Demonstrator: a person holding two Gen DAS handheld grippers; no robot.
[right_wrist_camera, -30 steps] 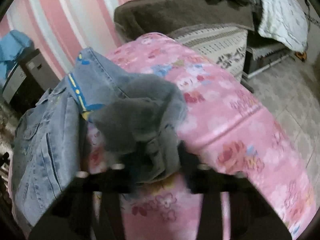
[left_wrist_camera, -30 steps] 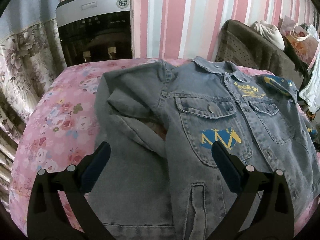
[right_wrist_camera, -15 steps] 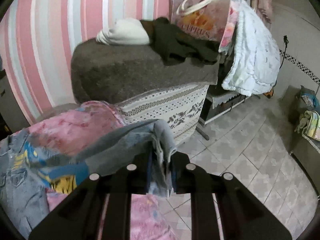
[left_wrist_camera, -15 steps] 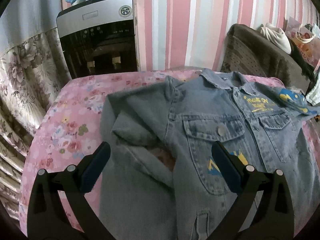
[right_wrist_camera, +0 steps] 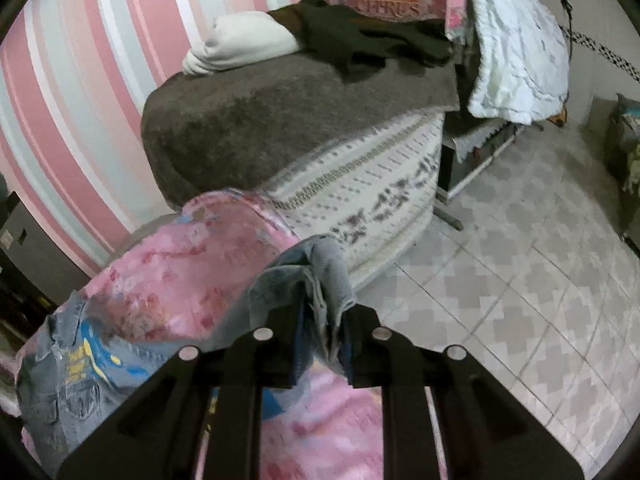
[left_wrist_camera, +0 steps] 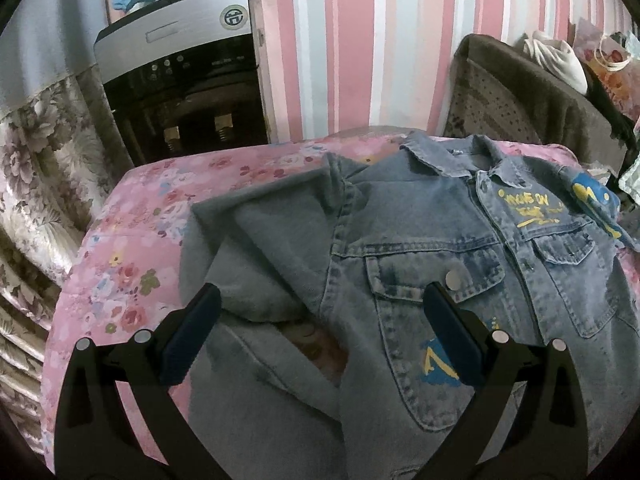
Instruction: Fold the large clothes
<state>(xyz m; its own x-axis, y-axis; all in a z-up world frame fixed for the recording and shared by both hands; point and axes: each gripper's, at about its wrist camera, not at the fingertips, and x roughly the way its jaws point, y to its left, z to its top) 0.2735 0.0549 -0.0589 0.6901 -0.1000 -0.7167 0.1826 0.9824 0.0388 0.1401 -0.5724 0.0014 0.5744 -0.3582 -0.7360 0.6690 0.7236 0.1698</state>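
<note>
So the denim jacket is lying front-up on the pink floral bed, collar toward the striped wall. The left wrist view gives you nearly the whole thing: chest pockets, yellow lettering, one sleeve folded in across the body with the grey lining showing. The left claw hangs over that folded sleeve with its jaws spread wide and nothing between them.

The right wrist view is where you see the actual grip. The right claw is clamped tight on a bunched bit of the jacket's other sleeve, held up off the bed past its edge, with tiled floor behind it. That pinch isn't visible from the left camera at all, only the blue and yellow sleeve patch at the far edge. Right view also shows a brown-covered piece of furniture with a white bundle on top; the left one shows a black water dispenser by the wall
</note>
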